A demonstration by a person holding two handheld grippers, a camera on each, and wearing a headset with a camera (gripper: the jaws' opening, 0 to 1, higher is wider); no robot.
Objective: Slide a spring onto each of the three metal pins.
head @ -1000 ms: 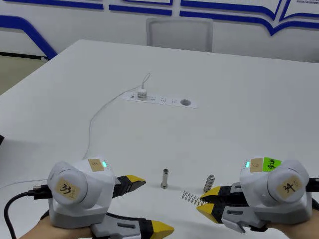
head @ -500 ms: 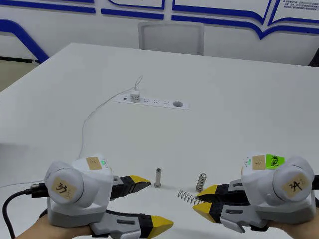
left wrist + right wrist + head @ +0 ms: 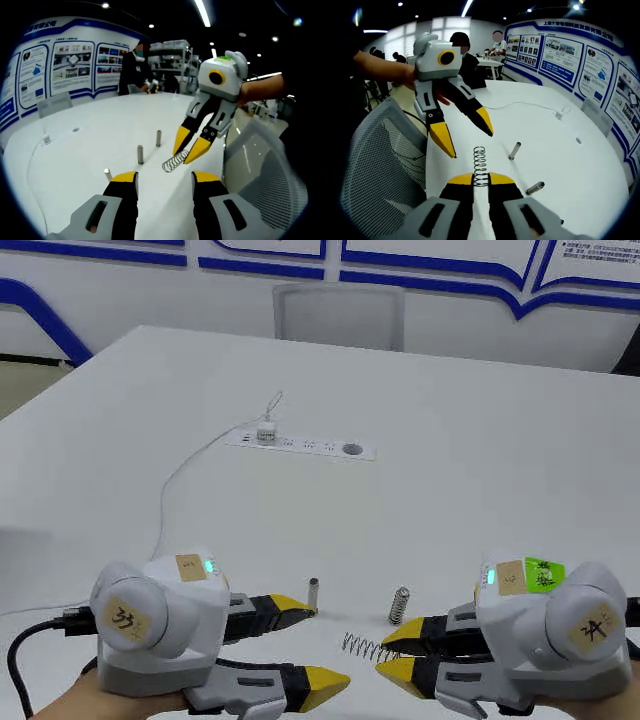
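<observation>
A bare metal pin (image 3: 313,592) stands on the white table (image 3: 420,490), and a second pin (image 3: 399,605) to its right wears a spring. My right gripper (image 3: 392,652) is shut on one end of a loose spring (image 3: 362,647), which sticks out level toward the left. In the right gripper view the spring (image 3: 480,167) rises from my shut jaws, with the bare pin (image 3: 514,150) just beyond it. My left gripper (image 3: 310,645) is open, its upper fingertip close beside the bare pin. The left gripper view shows three pins (image 3: 140,154) in a row.
A white power strip (image 3: 300,445) with a plug and a white cable (image 3: 180,480) lies mid-table. A grey chair (image 3: 340,315) stands at the far edge. A black cable (image 3: 30,640) trails from the left gripper. A mesh chair (image 3: 270,170) is near me; people stand far off.
My left gripper has moved right, so its upper tip now reaches the bare pin. The right gripper has carried the spring slightly left. The head camera has shifted a little.
</observation>
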